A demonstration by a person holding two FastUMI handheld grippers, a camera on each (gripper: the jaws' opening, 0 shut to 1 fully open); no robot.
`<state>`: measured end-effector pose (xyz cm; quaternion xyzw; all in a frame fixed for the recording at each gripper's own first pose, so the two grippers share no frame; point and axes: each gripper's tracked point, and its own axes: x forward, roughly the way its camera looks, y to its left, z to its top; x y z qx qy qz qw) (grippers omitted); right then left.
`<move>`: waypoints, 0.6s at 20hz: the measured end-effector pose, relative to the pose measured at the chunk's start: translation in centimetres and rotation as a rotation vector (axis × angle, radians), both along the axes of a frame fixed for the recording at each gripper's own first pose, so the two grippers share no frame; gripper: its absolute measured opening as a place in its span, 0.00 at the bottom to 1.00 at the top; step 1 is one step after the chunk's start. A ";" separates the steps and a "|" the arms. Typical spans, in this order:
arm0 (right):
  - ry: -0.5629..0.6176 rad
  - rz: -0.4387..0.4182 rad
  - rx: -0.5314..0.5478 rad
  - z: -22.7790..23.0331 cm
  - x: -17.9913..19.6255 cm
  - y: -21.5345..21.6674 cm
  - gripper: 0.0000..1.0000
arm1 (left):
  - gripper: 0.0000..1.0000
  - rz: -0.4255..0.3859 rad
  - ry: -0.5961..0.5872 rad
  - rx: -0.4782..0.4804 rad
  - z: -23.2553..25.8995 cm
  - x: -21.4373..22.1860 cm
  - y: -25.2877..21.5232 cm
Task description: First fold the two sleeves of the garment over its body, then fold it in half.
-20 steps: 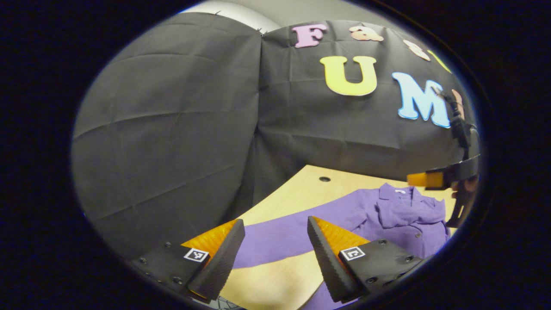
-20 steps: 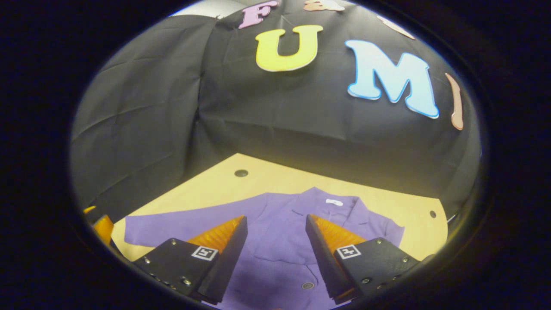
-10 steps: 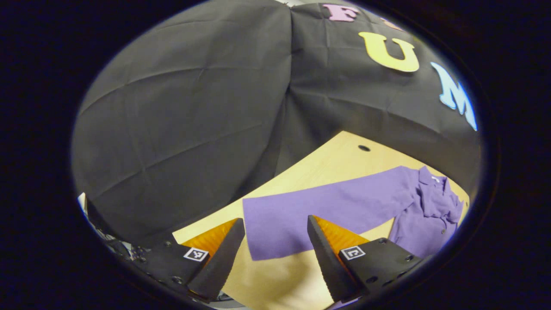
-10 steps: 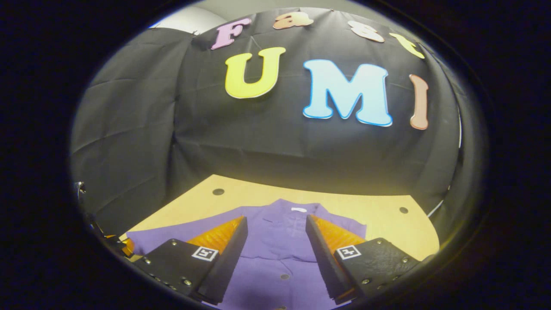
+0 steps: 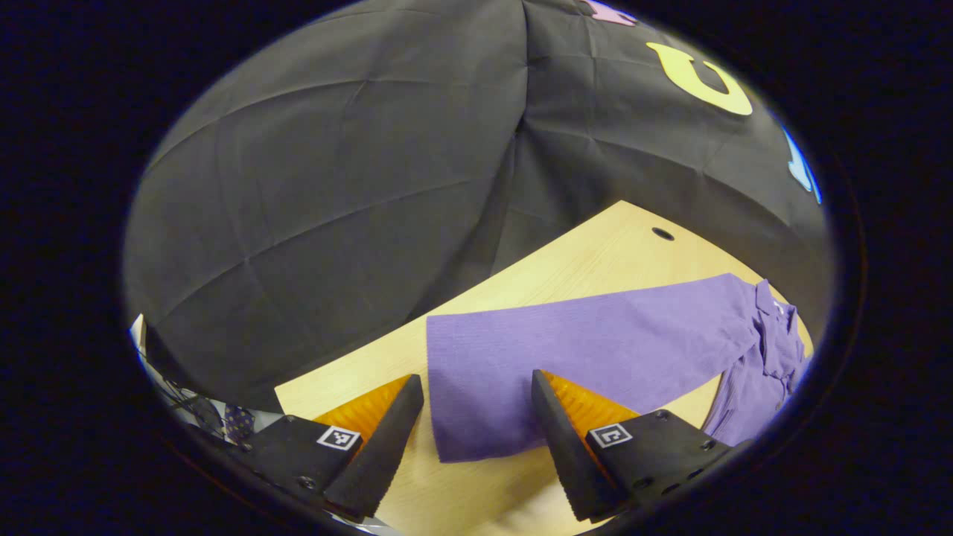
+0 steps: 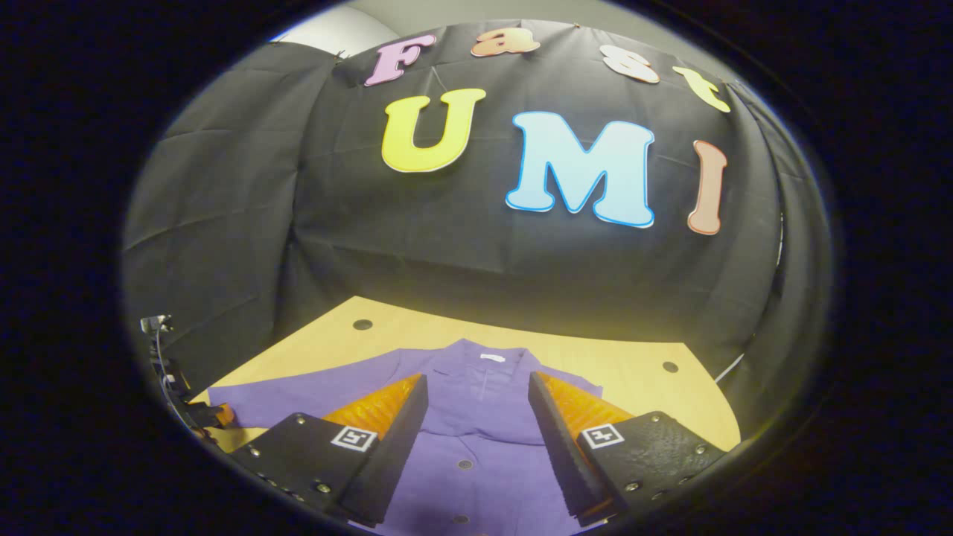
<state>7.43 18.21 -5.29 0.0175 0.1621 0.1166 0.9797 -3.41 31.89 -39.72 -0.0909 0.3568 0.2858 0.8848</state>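
Observation:
A purple buttoned garment (image 6: 476, 447) lies flat on the wooden table (image 6: 633, 380), collar toward the booth wall. One long sleeve (image 5: 581, 350) stretches out across the tabletop, and its cuff end lies between the fingers of my left gripper (image 5: 476, 439), which stands open just above it. The garment's collar and body (image 5: 767, 357) show at the right edge of the left gripper view. My right gripper (image 6: 476, 447) hangs open over the buttoned front, below the collar (image 6: 480, 368). The outstretched sleeve (image 6: 298, 391) runs to the left in the right gripper view.
The table (image 5: 595, 253) has small round holes (image 5: 662, 234) near its far corners, another hole (image 6: 362, 324) at far left. Black cloth walls close the booth behind and beside the table. Cables and a stand (image 6: 160, 350) sit past the table's left edge.
My left gripper has swung left and moved along the sleeve to its cuff end, which now lies between its fingers. My right gripper has drawn back and tilted up a little over the body.

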 end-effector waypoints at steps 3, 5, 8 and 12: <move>0.000 0.028 0.027 0.4 -0.5 0.2 0.84 | 0.94 -0.023 0.035 0.028 -0.2 -0.1 0.1; 0.004 0.047 0.022 0.2 -0.6 0.3 0.84 | 0.87 -0.021 0.028 0.022 -0.1 0.3 -0.2; 0.012 0.067 0.012 -0.6 -0.6 0.2 0.84 | 0.67 -0.025 0.024 0.019 -0.5 0.9 -1.0; 0.033 0.063 0.025 -1.4 -0.7 -1.0 0.84 | 0.29 -0.026 0.007 0.014 -0.6 1.2 -1.2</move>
